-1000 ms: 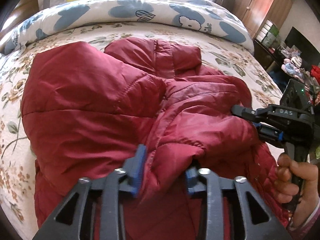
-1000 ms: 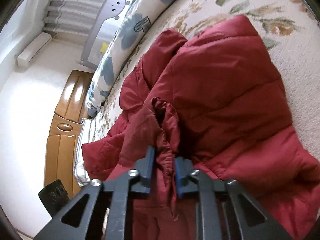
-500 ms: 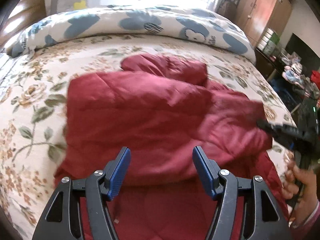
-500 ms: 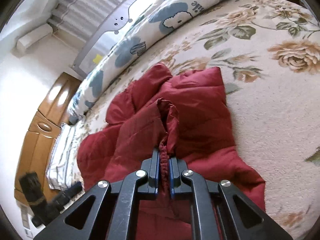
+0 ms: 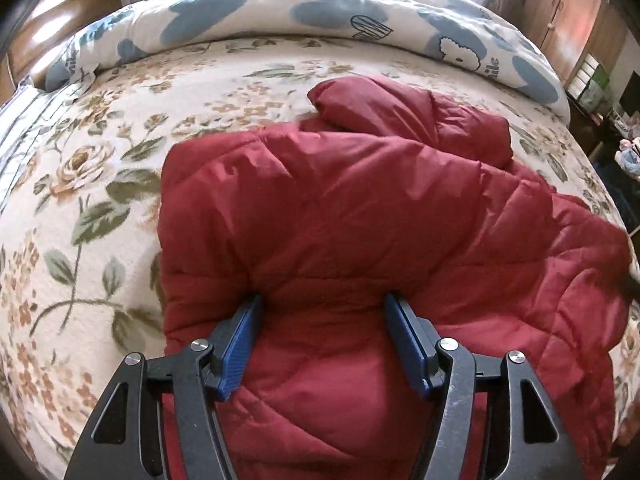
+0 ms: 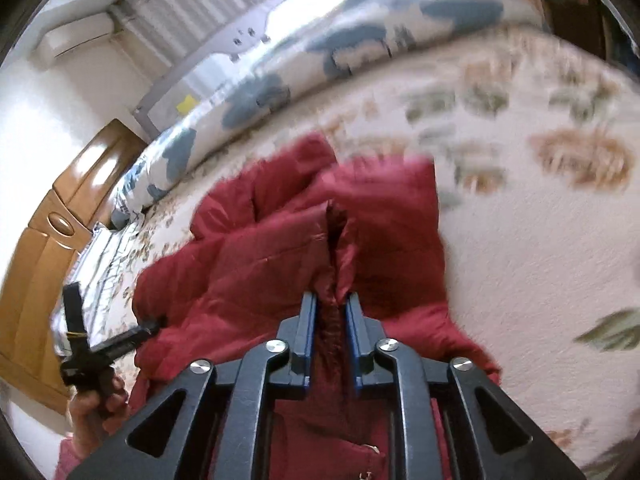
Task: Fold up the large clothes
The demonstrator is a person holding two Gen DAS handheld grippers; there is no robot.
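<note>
A dark red quilted puffer jacket (image 5: 360, 216) lies folded over on the floral bedspread (image 5: 92, 184). My left gripper (image 5: 322, 312) is open, its blue pads wide apart, just above the jacket's near part and holding nothing. In the right wrist view the same jacket (image 6: 280, 256) shows with a raised fold running toward my right gripper (image 6: 331, 304). The right jaws stand slightly apart with the fold of fabric between the pads. The left gripper (image 6: 156, 325) appears there at the jacket's left edge.
A rolled white-and-blue duvet (image 5: 320, 12) lies along the far side of the bed. A wooden headboard (image 6: 60, 208) is at the left. Wooden wardrobes (image 5: 568, 16) and cluttered shelves stand to the right. The right wrist view is motion-blurred.
My left gripper let go of the jacket, opened wide and pulled back. The jacket's upper part now lies folded over flat. My right gripper's jaws have parted slightly around the fold.
</note>
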